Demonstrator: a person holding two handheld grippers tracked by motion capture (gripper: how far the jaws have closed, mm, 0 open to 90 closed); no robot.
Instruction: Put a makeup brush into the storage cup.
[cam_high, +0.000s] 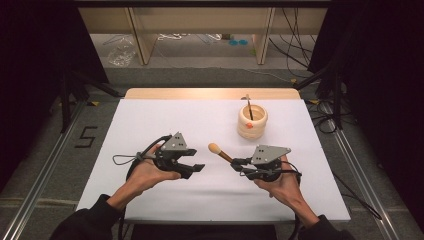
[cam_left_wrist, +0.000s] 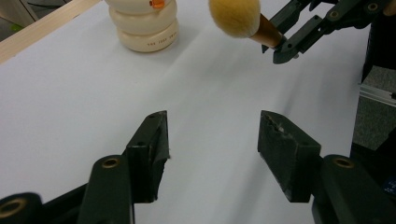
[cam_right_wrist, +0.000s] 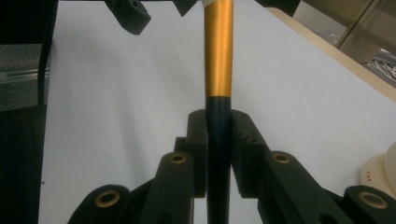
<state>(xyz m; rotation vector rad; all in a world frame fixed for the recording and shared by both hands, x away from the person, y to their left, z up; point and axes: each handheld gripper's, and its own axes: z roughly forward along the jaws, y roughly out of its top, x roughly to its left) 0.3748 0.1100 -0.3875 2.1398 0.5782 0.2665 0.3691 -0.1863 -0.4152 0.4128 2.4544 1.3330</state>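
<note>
Only the ribbed cream ceramic holder (cam_high: 252, 121) stands on the white surface (cam_high: 150, 125); left and nearward of it lies open.

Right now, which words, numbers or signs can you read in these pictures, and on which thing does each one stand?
"5": black mark on the grey floor, left of the white table.
"THE ...": small red print on the bottom ring of the cream ringed holder; the rest is too blurred to read.
"TH...": red print on the same holder, cut off at the right gripper view's edge.

Grey floor (cam_high: 210, 75), wooden shelving (cam_high: 200, 22), loose cables (cam_high: 295, 50) behind.
</note>
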